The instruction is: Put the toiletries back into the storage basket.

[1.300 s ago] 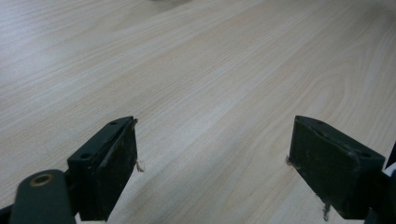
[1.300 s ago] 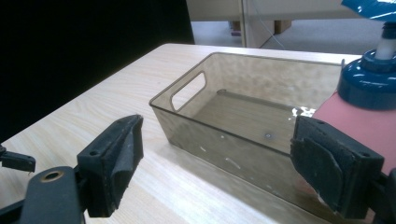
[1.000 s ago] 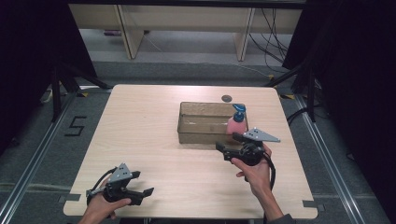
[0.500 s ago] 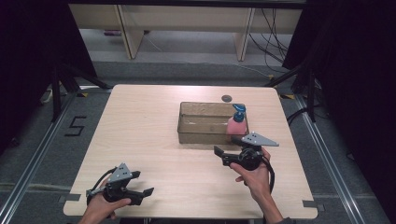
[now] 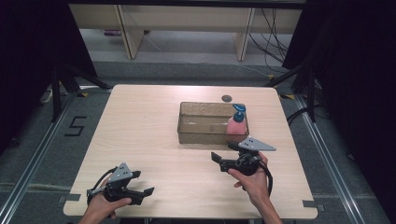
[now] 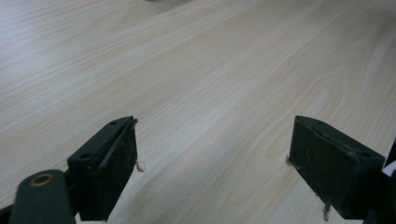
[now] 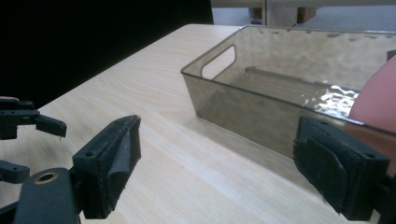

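Sitting right of centre in the high view, one clear smoky bin (image 5: 205, 122), long axis running left to right across the frame, a cut-out handle at its left end seen in the right gripper view (image 7: 261, 88). Holding one pink bottle (image 5: 236, 125) with a blue pump top, upright at the bin's right end, pump nozzle pointing toward the right of the frame; showing as a pink curve at the right edge of the right gripper view (image 7: 376, 100). Counting: one bin, one bottle, two grippers, one small dark round spot (image 5: 227, 98) on the counter (image 5: 140, 121) just above the bin. Hovering just below the bin's right end, right gripper (image 5: 223, 156), jaws spread wide with nothing between, pointing toward the left of the frame. Resting at the lower left of the counter, well apart from the bin, left gripper (image 5: 142, 183), jaws likewise spread over bare wood (image 6: 212, 172), pointing right.
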### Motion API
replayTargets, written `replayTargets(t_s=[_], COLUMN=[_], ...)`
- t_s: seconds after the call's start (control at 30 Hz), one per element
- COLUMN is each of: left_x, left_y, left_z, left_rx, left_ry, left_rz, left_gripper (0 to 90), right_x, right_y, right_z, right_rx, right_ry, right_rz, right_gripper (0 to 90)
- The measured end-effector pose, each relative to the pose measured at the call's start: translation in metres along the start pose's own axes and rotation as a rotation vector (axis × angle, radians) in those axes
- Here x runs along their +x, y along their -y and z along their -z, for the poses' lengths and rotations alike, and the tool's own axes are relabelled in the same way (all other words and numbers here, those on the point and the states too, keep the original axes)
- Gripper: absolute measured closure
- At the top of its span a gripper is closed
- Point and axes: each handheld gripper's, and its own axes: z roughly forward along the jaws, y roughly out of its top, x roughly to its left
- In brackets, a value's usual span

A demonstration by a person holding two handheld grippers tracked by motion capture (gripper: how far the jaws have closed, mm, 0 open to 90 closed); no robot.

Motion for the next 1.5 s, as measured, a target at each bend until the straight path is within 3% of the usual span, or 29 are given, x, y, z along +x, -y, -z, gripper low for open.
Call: replayTargets(t_s=[0.17, 0.2, 0.3, 0.33, 0.37, 0.47, 0.57, 0.6, 0.67, 0.7, 0.77, 0.8, 0.83, 1.07, 1.17, 1.23, 1.27, 1.33, 1.37, 1.5], left_x=[0.0, 0.0, 0.0, 0.0, 0.0, -0.001, -0.001, -0.001, -0.001, -0.001, -0.001, -0.001, -0.001, -0.001, -0.001, -0.001, -0.001, -0.001, -0.001, -0.001], left_y=[0.0, 0.0, 0.001, 0.002, 0.002, 0.001, 0.001, 0.002, 0.001, 0.001, 0.001, 0.001, 0.002, 0.002, 0.002, 0.002, 0.002, 0.002, 0.002, 0.002], left_z=[0.0, 0.0, 0.001, 0.001, 0.002, 0.002, 0.002, 0.002, 0.002, 0.002, 0.002, 0.002, 0.002, 0.002, 0.002, 0.002, 0.003, 0.002, 0.002, 0.002], left_rx=[0.004, -0.001, -0.005, -0.005, -0.005, -0.007, 0.0, -0.003, -0.004, 0.0, -0.005, -0.005, -0.004, -0.001, -0.002, -0.002, 0.0, -0.002, -0.002, -0.003], left_ry=[0.0, -0.001, 0.0, -0.001, -0.003, -0.001, 0.008, 0.002, 0.003, 0.008, 0.004, 0.004, 0.003, 0.002, 0.003, 0.002, -0.003, 0.002, 0.002, 0.002], left_rz=[-0.003, -0.002, 0.0, -0.002, -0.002, -0.008, -0.008, -0.006, -0.006, -0.008, -0.007, -0.007, -0.007, -0.008, -0.008, -0.009, -0.01, -0.009, -0.009, -0.009], left_gripper=[14.8, 14.8, 14.8, 14.8, 14.8, 14.8, 14.8, 14.8, 14.8, 14.8, 14.8, 14.8, 14.8, 14.8, 14.8, 14.8, 14.8, 14.8, 14.8, 14.8], right_x=[0.002, 0.001, 0.004, 0.003, 0.004, 0.008, 0.006, 0.009, 0.008, 0.009, 0.007, 0.007, 0.009, 0.01, 0.012, 0.011, 0.014, 0.013, 0.015, 0.016], right_y=[0.007, 0.007, 0.009, 0.009, 0.009, 0.011, 0.012, 0.013, 0.014, 0.015, 0.016, 0.016, 0.017, 0.021, 0.023, 0.024, 0.025, 0.026, 0.026, 0.03], right_z=[0.001, 0.001, 0.002, 0.001, 0.002, 0.003, 0.003, 0.004, 0.006, 0.007, 0.008, 0.008, 0.008, 0.014, 0.015, 0.015, 0.016, 0.016, 0.017, 0.018], right_rx=[0.002, 0.006, 0.016, 0.011, 0.013, 0.015, 0.01, 0.016, 0.028, 0.034, 0.026, 0.026, 0.02, 0.027, 0.031, 0.008, 0.027, 0.037, 0.037, 0.043], right_ry=[-0.021, -0.012, -0.021, -0.036, -0.02, -0.041, -0.03, -0.034, -0.041, -0.046, -0.036, -0.036, -0.044, -0.048, -0.055, -0.044, -0.061, -0.056, -0.072, -0.057], right_rz=[-0.012, 0.017, -0.029, -0.005, 0.001, -0.02, 0.008, -0.02, 0.001, -0.015, 0.02, 0.02, -0.011, 0.01, -0.007, 0.018, -0.02, 0.011, -0.004, 0.012], right_gripper=[15.6, 15.6, 15.6, 15.6, 15.6, 15.6, 15.6, 15.6, 15.6, 15.6, 15.7, 15.7, 15.7, 15.8, 15.8, 15.8, 15.8, 15.8, 15.8, 15.8])
